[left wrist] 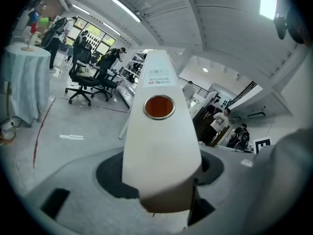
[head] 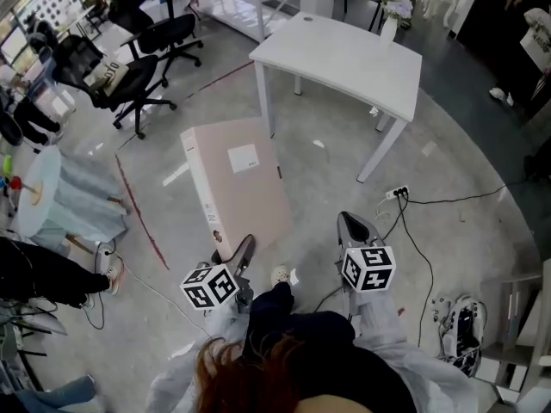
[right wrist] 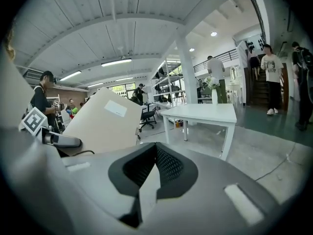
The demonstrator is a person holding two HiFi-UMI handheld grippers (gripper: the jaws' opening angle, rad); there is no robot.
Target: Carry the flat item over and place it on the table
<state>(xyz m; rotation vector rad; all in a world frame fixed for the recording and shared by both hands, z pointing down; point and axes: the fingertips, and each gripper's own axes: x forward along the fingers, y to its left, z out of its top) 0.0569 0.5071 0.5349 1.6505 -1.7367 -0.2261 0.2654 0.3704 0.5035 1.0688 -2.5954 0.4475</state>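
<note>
Left tongs [head: 244, 249] clamped the lever-arch binder [head: 237, 183] by its spine end, in the air above the floor, well short of the white tabletop [head: 344, 58]. Right tongs [head: 355, 229] were together, empty. Risk: one-end grip w/ long overhang, so binder could sag, twist or slip out en route.

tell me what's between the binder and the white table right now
Only bare grey floor. In the head view, nothing stands on the stretch between the binder and the white table.
</note>
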